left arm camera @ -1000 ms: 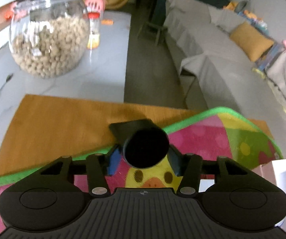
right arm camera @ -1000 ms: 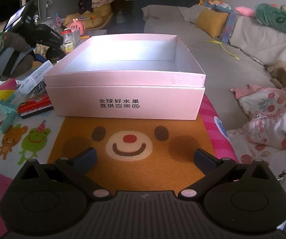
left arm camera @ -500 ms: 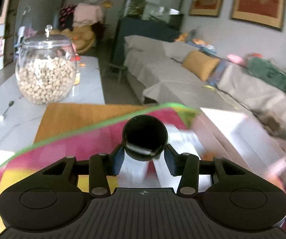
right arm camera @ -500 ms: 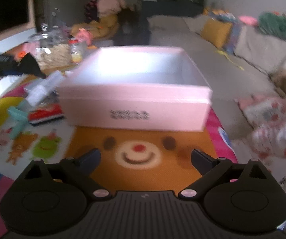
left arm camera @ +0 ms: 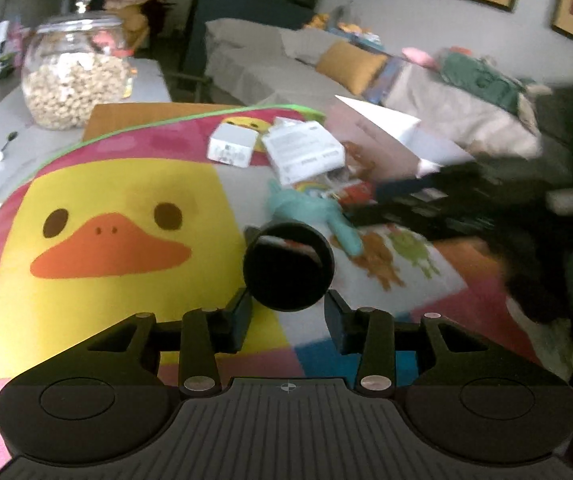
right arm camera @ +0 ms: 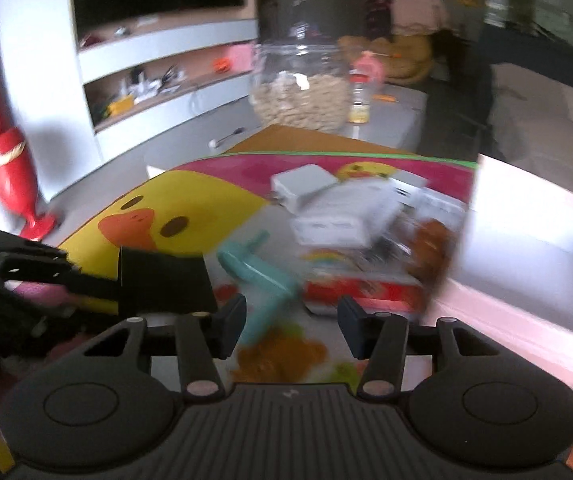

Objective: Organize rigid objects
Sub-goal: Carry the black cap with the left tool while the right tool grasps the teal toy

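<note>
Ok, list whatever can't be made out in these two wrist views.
Left wrist view: the black tube is seen end-on, so its own near end hides its length and far end.
Right wrist view: motion blur smears the red packet, so its print is unreadable.
Right wrist view: the white boxes are blurred and their labels are illegible.
Right wrist view: the pink box is cut off by the right edge and washed out, so its inside is unseen.
</note>
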